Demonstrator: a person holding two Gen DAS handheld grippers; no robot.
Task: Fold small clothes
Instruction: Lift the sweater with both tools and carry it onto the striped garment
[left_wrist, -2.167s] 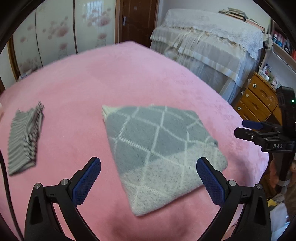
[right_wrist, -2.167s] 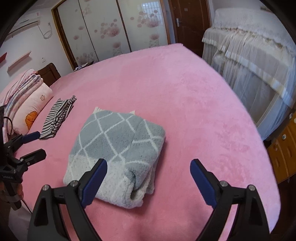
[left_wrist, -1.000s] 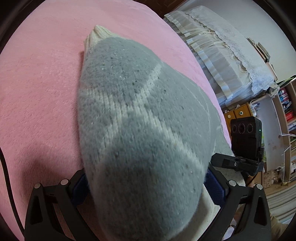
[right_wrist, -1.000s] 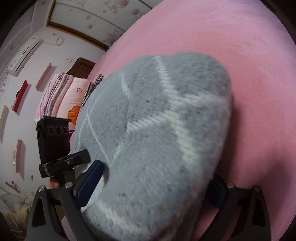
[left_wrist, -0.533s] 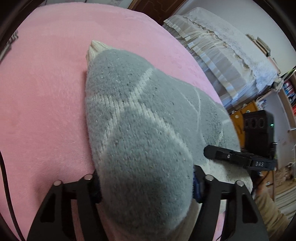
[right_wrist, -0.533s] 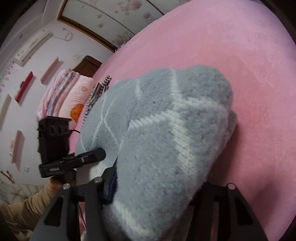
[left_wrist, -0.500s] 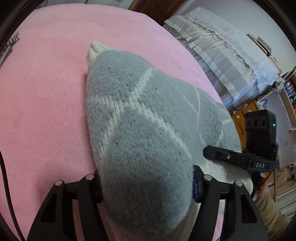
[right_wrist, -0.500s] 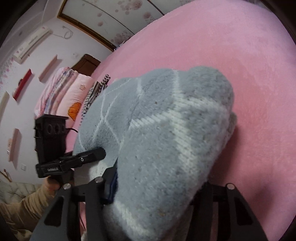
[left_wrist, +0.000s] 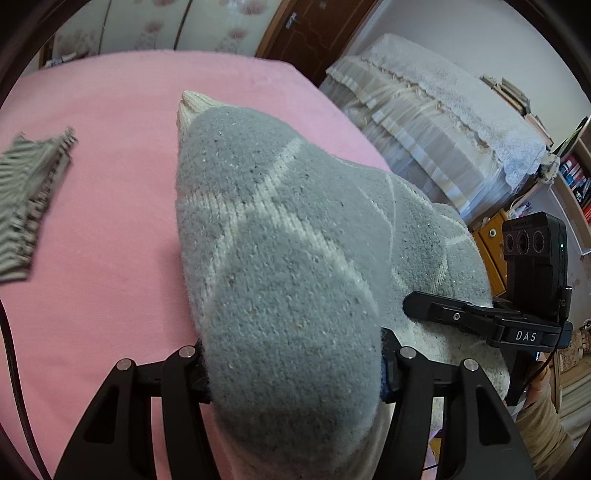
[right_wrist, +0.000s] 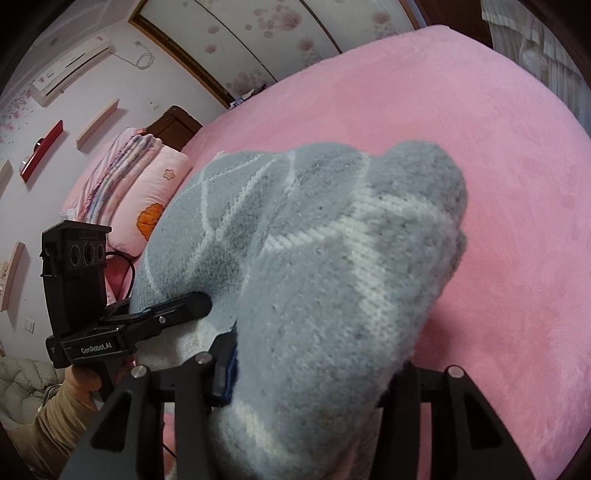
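Grey diamond-knit sweater (left_wrist: 280, 266), folded, on pink blanket (left_wrist: 110, 206); half a second ago flat, now near edge bunched higher. Left gripper (left_wrist: 291, 363) clamped on left corner, right gripper (right_wrist: 314, 369) clamped on right corner: lift for next fold likely starting. Left view alone shows striped garment (left_wrist: 26, 199); right view alone shows pillow (right_wrist: 147, 192).

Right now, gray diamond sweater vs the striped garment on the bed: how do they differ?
The gray diamond sweater is bunched and clamped by the left tool and the right tool; the striped garment lies flat, untouched. The sweater is thick knit, the striped garment looks thin. Both are folded on the pink bedspread.
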